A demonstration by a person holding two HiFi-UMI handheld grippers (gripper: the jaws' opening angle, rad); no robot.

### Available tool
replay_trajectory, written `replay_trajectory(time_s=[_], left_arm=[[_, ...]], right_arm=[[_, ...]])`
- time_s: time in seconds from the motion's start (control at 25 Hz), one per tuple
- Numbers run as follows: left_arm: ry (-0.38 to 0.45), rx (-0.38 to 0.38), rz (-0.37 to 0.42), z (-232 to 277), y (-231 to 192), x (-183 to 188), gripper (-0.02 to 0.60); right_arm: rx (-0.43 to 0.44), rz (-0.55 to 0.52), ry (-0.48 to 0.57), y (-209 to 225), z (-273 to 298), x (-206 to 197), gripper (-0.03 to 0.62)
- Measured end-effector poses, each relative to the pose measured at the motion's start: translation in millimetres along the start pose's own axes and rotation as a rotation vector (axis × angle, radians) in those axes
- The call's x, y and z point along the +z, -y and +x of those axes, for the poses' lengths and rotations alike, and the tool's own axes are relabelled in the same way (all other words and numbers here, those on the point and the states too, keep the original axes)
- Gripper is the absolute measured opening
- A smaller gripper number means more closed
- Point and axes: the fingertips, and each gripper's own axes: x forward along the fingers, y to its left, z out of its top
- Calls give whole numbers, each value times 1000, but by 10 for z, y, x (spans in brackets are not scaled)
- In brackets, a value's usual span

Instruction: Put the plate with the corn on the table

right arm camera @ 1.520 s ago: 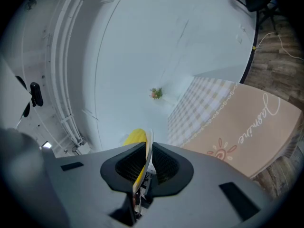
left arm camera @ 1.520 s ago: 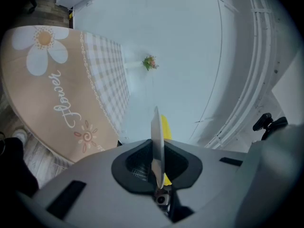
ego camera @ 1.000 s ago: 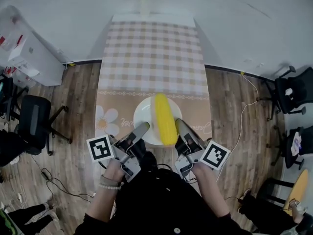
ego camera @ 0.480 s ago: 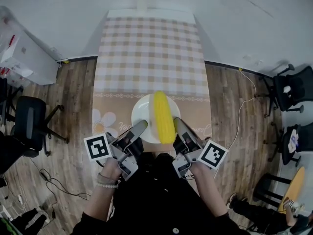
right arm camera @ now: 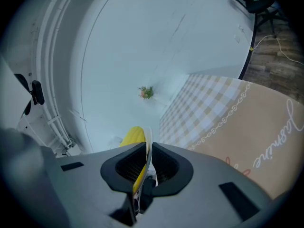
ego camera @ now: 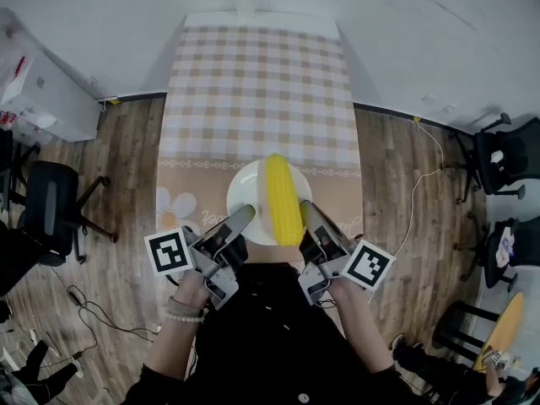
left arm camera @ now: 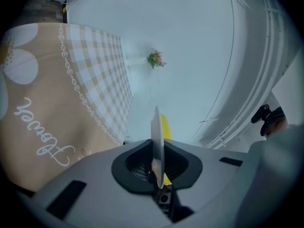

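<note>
Left claw (ego camera: 245, 216) clamped on the white plate's (ego camera: 246, 194) lower-left rim, right claw (ego camera: 308, 212) clamped on its lower-right rim. Plate with the corn (ego camera: 283, 199) sits centre frame, over the tabletop's (ego camera: 261, 83) near edge; contact unclear.

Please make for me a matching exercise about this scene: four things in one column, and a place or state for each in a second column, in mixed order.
Things:
1. white round plate
2. yellow corn cob
3. small flowers in a white vase
4. left tongs

Places or states:
A. at the far end of the checked-cloth table
B. shut on the plate's rim
C. gripped at two opposite sides
D. lying on the plate

Pairs: 1-C, 2-D, 3-A, 4-B.
</note>
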Motion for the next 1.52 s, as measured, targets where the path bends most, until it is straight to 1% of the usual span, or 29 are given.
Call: replay_trajectory(time_s=[0.56,0.8,1.0,1.08,1.24,1.32,1.44,1.52], left_arm=[[66,38,2,151,-78,9,32],[75,70,-3,453,-119,-200,32],[79,83,13,367,-211,-64,32],[77,96,14,488,-285,-98,32],[61,115,16,791,-331,-280,32],[51,122,24,776,-303,-290,32],[47,112,34,572,-221,-197,32],[41,119,24,498,-317,-90,32]], right_arm=[[28,9,-80,164,78,128,67],[44,27,-99,373,-109,353,67],[42,23,-119,388,57,250,67],[36,22,-121,514,33,327,67],[16,35,-129,752,-160,520,67],[10,30,-129,723,-178,511,67],[14,16,-120,526,-96,383,67],[10,17,-121,539,36,298,67]])
